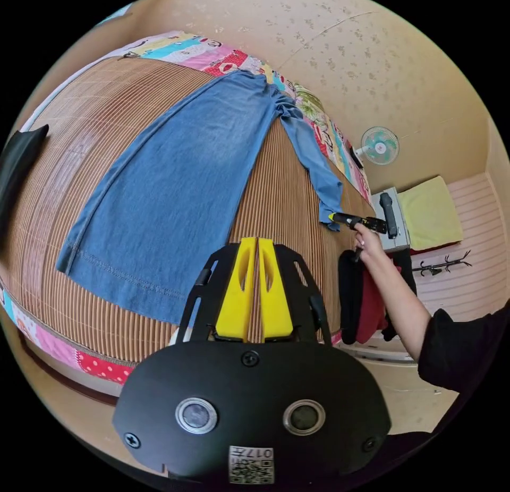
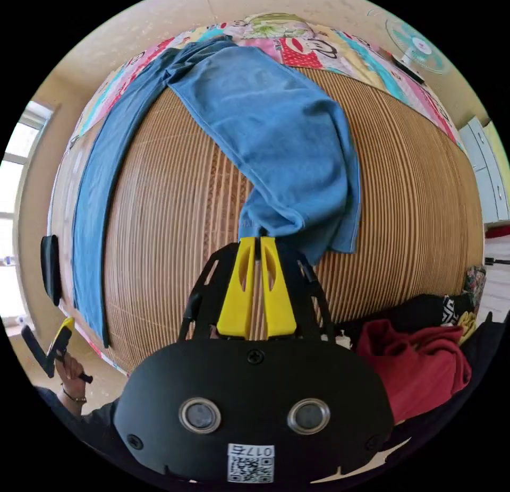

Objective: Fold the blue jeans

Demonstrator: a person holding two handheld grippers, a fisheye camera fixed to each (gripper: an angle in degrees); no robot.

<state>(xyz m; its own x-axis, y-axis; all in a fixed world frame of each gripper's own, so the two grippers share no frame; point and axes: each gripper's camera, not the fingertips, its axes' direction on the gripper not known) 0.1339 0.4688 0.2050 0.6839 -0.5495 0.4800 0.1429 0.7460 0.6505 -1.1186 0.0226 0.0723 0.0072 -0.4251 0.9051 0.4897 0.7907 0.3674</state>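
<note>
Already the blue jeans lie spread on the bed's bamboo mat, one leg flat. In the left gripper view, the left tongs hover with jaws pressed together on nothing, near that leg's hem; far off, the right tongs meet the other leg's end. In the right gripper view, the right tongs seem to pinch that bunched hem, though the contact is partly hidden. Next, I judge, this leg is carried across onto its twin.

Home bedroom: bed with patchwork sheet, wall fan.
</note>
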